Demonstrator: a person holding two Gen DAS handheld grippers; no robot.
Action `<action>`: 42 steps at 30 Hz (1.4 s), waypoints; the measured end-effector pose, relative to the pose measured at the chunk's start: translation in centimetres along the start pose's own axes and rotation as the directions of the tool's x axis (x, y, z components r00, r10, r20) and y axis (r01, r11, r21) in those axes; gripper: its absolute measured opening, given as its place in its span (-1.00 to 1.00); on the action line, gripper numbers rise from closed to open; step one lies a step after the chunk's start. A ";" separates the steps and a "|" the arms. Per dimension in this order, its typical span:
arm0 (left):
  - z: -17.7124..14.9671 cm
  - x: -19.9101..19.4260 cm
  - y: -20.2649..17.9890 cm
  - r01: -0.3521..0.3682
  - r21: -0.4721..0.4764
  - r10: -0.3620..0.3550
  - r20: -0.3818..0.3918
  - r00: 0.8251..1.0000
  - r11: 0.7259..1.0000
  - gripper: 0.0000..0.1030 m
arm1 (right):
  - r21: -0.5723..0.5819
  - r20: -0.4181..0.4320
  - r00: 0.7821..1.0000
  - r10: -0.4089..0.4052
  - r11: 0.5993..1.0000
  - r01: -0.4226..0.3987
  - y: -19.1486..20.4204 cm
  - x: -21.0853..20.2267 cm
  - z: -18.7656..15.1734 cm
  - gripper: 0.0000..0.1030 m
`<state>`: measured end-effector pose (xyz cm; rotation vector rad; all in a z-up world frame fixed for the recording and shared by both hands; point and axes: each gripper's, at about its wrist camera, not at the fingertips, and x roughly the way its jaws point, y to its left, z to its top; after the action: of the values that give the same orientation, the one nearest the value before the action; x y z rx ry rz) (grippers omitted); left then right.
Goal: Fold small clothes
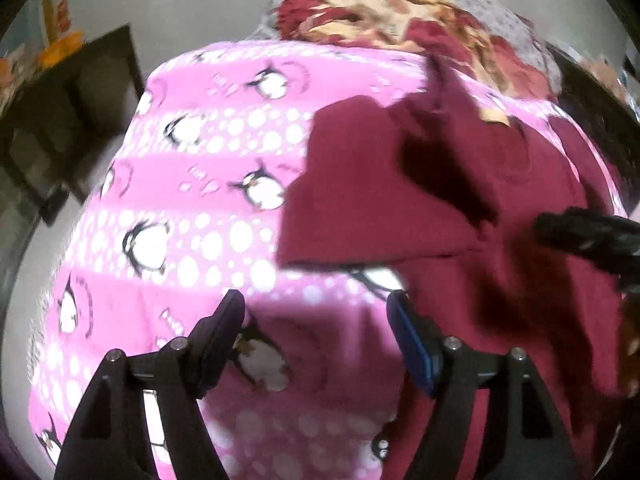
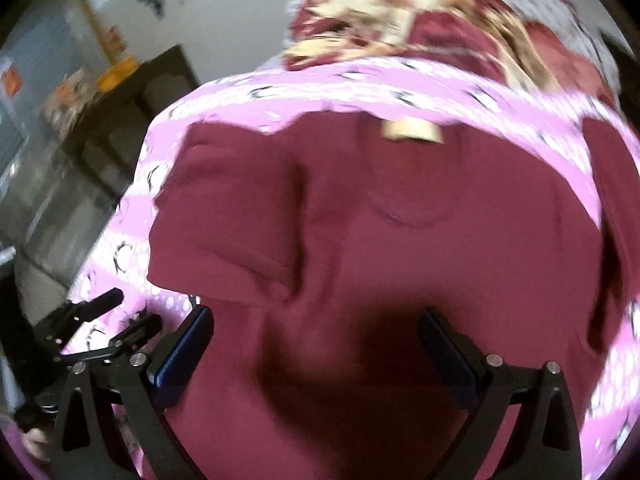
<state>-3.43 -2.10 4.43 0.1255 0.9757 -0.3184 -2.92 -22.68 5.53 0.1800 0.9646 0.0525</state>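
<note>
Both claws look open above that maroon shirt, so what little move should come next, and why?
Probably lower the left gripper onto the maroon T-shirt sleeve edge and pinch it. Both grippers stand open and hold nothing, the shirt lies spread on the pink penguin blanket, and the right gripper already hovers over its body.

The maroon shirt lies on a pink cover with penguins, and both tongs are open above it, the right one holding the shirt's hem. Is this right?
One thing is wrong: the right tongs hold nothing. The right wrist view shows their fingers apart above the maroon shirt. The pink penguin cover and the open left tongs are as you say.
</note>
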 end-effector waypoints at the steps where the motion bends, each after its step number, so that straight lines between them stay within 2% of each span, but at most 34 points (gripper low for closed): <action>1: -0.2 -0.1 0.6 0.001 -0.014 -0.001 -0.001 1.000 1.000 0.41 | -0.027 0.000 1.000 -0.018 0.999 0.018 0.9 1.0 0.5 1.00; 3: -0.3 0.1 0.6 -0.006 -0.017 0.006 -0.006 1.000 1.000 0.41 | -0.042 0.003 0.999 -0.050 0.998 0.050 1.8 3.0 1.7 0.99; 5: -0.3 0.2 0.2 -0.009 -0.012 0.009 -0.012 1.000 1.000 0.41 | -0.022 0.020 0.999 -0.035 0.999 0.036 1.4 3.9 2.7 0.50; 6: -0.5 0.1 -0.1 -0.009 -0.009 0.009 -0.011 1.000 1.000 0.41 | -0.001 0.017 1.000 -0.011 1.000 0.011 1.0 4.0 3.1 -0.38; 7: -0.5 0.2 -0.4 -0.011 -0.007 0.011 -0.011 1.000 1.000 0.40 | 0.041 0.018 1.000 0.024 0.999 -0.024 0.3 3.8 3.5 -0.72; 9: -0.6 0.6 -1.2 -0.013 0.003 0.013 -0.021 1.000 1.000 0.41 | 0.132 0.100 0.991 0.085 0.986 -0.098 -1.8 1.6 3.7 -0.75; 12: -0.2 1.7 -2.1 -0.002 0.000 0.002 -0.034 0.999 1.000 0.41 | 0.162 0.179 0.983 0.045 0.984 -0.075 -4.2 -2.1 3.2 -0.82; 14: -0.1 2.3 -2.6 -0.002 -0.006 0.002 -0.038 0.999 1.000 0.41 | 0.177 0.211 0.977 0.015 0.983 -0.053 -5.7 -4.2 2.5 -0.82; 18: -0.2 3.2 -3.2 -0.005 -0.022 0.003 -0.056 0.998 1.000 0.41 | 0.228 0.228 0.967 -0.118 0.971 0.065 -9.4 -7.4 0.2 -0.82; 21: -0.2 3.6 -3.5 -0.021 -0.022 0.019 -0.071 0.997 1.000 0.41 | 0.276 0.197 0.959 -0.202 0.950 0.144 -12.2 -7.7 -1.1 -0.83; 24: -0.2 3.7 -3.6 -0.039 -0.025 0.037 -0.082 0.996 0.999 0.41 | 0.302 0.143 0.960 -0.242 0.934 0.191 -14.3 -7.0 -2.1 -0.82; 26: 0.0 3.8 -3.4 -0.041 -0.036 0.038 -0.088 0.995 0.998 0.41 | 0.343 0.070 0.974 -0.216 0.922 0.180 -15.7 -5.5 -2.9 -0.81; 27: 0.0 3.9 -3.3 -0.042 -0.039 0.038 -0.089 0.995 0.998 0.41 | 0.354 0.023 0.980 -0.198 0.918 0.178 -16.1 -5.0 -3.2 -0.71; 28: 0.2 3.9 -3.2 -0.045 -0.043 0.041 -0.088 0.995 0.998 0.41 | 0.365 -0.036 0.982 -0.187 0.912 0.187 -16.4 -4.6 -3.7 -0.53; 29: 0.4 3.8 -3.1 -0.047 -0.045 0.043 -0.084 0.996 0.998 0.41 | 0.369 -0.061 0.981 -0.183 0.909 0.192 -16.6 -4.6 -4.2 -0.44; 30: 0.5 3.8 -2.9 -0.050 -0.046 0.046 -0.080 0.996 0.998 0.41 | 0.366 -0.058 0.983 -0.174 0.913 0.183 -16.3 -5.1 -4.5 -0.33; 31: 0.6 3.9 -2.7 -0.054 -0.050 0.050 -0.079 0.996 0.997 0.41 | 0.356 -0.045 0.987 -0.155 0.921 0.161 -15.7 -5.8 -4.7 -0.32; 33: 1.0 4.1 -2.4 -0.048 -0.062 0.043 -0.075 0.996 0.997 0.41 | 0.313 -0.014 0.996 -0.084 0.946 0.085 -14.1 -7.1 -4.1 -0.29; 35: 1.3 4.4 -2.2 -0.048 -0.069 0.042 -0.076 0.996 0.997 0.41 | 0.220 0.023 0.999 0.028 0.975 -0.033 -10.9 -8.2 -2.4 -0.14; 37: 1.7 4.8 -2.1 -0.043 -0.083 0.037 -0.079 0.996 0.996 0.41 | 0.138 0.032 0.989 0.144 0.979 -0.147 -8.1 -7.7 -0.8 0.16; 39: 2.0 4.6 -1.7 -0.031 -0.111 0.022 -0.075 0.997 0.993 0.41 | 0.060 0.055 0.970 0.237 0.969 -0.240 -5.3 -6.2 1.5 0.17; 42: 2.4 4.2 -1.2 -0.018 -0.140 0.010 -0.056 0.998 0.990 0.41 | -0.054 0.034 0.980 0.195 0.980 -0.193 -2.3 -2.3 4.1 0.17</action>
<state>0.27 -4.76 2.34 0.0127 1.0486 -0.2331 -0.95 -25.75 9.28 0.2274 0.9037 0.2521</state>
